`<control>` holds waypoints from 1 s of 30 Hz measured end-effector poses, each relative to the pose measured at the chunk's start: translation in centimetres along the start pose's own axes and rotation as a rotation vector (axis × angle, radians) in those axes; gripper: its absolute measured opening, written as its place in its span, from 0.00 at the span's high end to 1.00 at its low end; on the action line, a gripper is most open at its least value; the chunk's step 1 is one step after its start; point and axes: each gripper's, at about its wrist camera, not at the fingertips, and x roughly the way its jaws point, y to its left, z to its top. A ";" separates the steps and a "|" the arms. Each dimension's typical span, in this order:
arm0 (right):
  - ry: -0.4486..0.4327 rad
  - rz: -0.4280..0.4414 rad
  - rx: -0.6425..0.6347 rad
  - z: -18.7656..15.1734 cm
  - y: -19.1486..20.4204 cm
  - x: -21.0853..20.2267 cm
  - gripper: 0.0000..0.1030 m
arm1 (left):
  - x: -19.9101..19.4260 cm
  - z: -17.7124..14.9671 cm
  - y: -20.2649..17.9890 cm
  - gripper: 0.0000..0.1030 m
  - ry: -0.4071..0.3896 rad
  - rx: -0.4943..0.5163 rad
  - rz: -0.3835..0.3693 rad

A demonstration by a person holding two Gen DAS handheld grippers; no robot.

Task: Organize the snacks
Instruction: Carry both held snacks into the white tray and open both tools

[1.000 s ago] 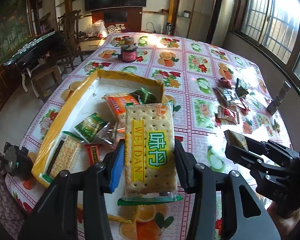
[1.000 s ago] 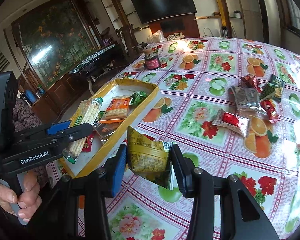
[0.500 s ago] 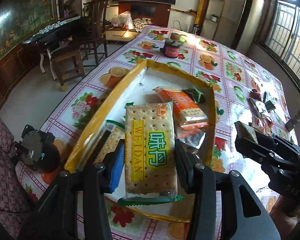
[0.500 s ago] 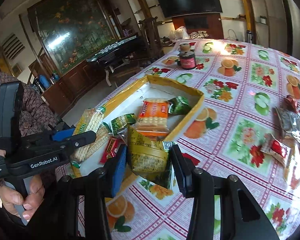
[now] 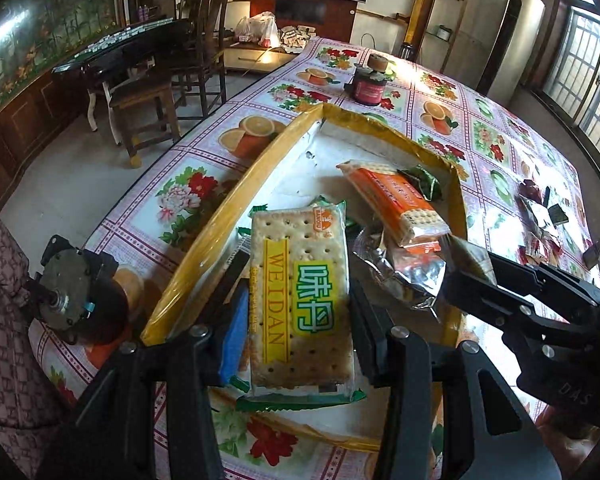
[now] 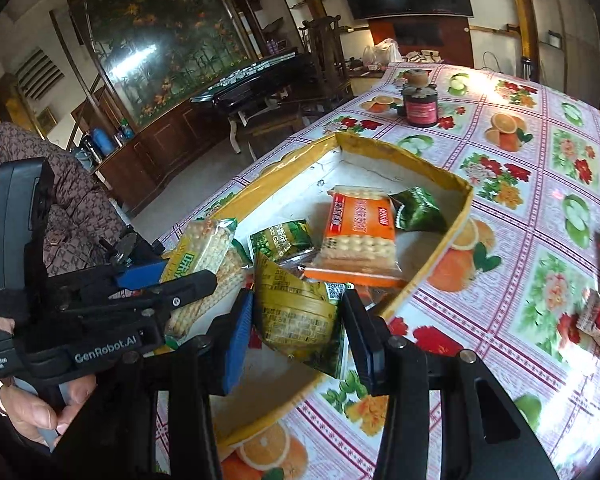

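Since 1 second ago, both grippers have been carried from over the tablecloth to above the yellow-rimmed box (image 5: 204, 240). The left gripper (image 5: 296, 320) is clenched on the cracker pack (image 5: 300, 292), and the right gripper (image 6: 296, 324) is clenched on the yellow-green packet (image 6: 296, 312). Each load should be lowered before release: free white floor is seen toward 11 o'clock, while the orange biscuit pack (image 6: 360, 236) at 1 o'clock is best avoided.
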 end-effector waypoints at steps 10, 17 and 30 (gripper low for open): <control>0.030 -0.012 -0.001 1.1 -0.4 2.4 0.56 | 1.9 0.1 0.5 0.53 0.043 -0.011 -0.003; 0.049 -0.041 -0.010 1.6 -0.9 3.8 0.56 | 3.1 0.3 0.4 0.53 0.062 -0.010 0.000; 0.039 -0.030 0.015 1.7 -1.4 3.3 0.43 | 1.9 0.8 0.4 0.46 0.031 -0.014 0.024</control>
